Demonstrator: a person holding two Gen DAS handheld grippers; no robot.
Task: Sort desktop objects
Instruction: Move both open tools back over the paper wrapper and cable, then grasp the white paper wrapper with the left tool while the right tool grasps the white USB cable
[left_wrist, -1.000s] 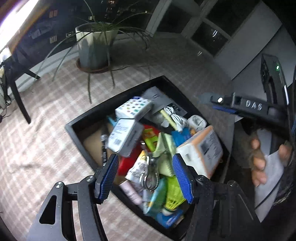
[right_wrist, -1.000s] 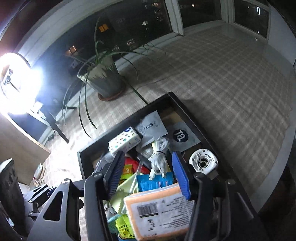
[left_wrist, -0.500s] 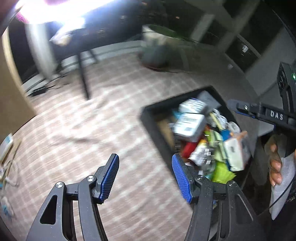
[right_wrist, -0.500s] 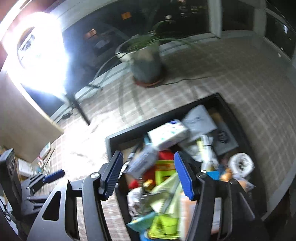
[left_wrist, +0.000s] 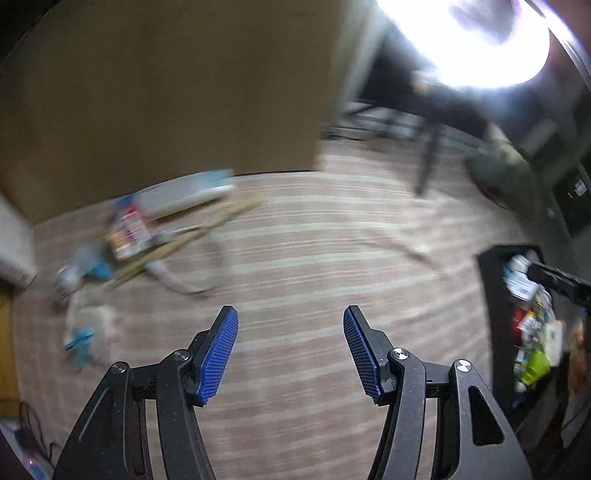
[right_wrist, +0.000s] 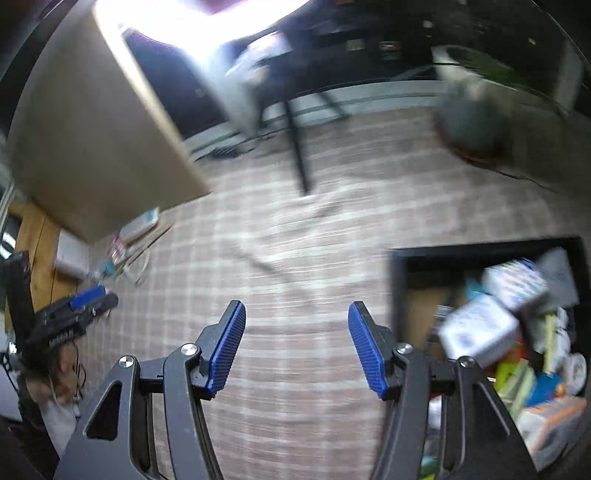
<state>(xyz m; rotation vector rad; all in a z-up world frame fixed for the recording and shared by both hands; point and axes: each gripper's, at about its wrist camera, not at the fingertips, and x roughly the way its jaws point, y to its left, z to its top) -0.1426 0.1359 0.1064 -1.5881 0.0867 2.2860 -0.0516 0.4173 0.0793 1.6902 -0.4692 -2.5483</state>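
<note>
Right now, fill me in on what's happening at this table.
A person holds a pair of tongs in each hand; both the left tongs and the right tongs are open and empty above the checked beige tablecloth. The black rectangular tray heaped with mixed packets and boxes sits to the right. A blurred scatter of small items lies far left.

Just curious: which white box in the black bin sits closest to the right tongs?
The plain white box, lower and nearer the right tongs than the dotted box.
</note>
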